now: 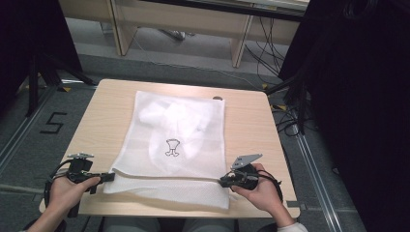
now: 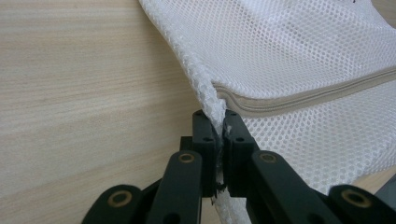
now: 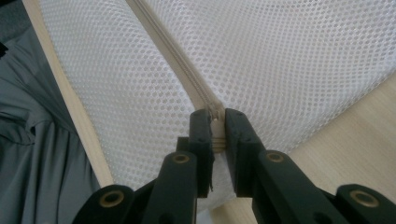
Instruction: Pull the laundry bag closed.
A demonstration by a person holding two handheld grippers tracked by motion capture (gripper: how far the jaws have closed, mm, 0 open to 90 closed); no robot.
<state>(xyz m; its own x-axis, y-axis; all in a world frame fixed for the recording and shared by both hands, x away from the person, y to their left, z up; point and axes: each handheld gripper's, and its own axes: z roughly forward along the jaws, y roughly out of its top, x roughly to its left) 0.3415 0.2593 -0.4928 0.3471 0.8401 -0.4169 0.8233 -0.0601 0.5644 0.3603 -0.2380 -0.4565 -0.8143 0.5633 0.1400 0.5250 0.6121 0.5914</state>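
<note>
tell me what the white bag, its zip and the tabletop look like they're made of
The bag looks like white synthetic mesh, probably polyester: fine open honeycomb holes, soft folds. The zip seems a beige woven tape with fine plastic coil teeth, matte. The table looks like pale wood-grain laminate, smooth with a slight sheen; real wood can't be ruled out.
</note>
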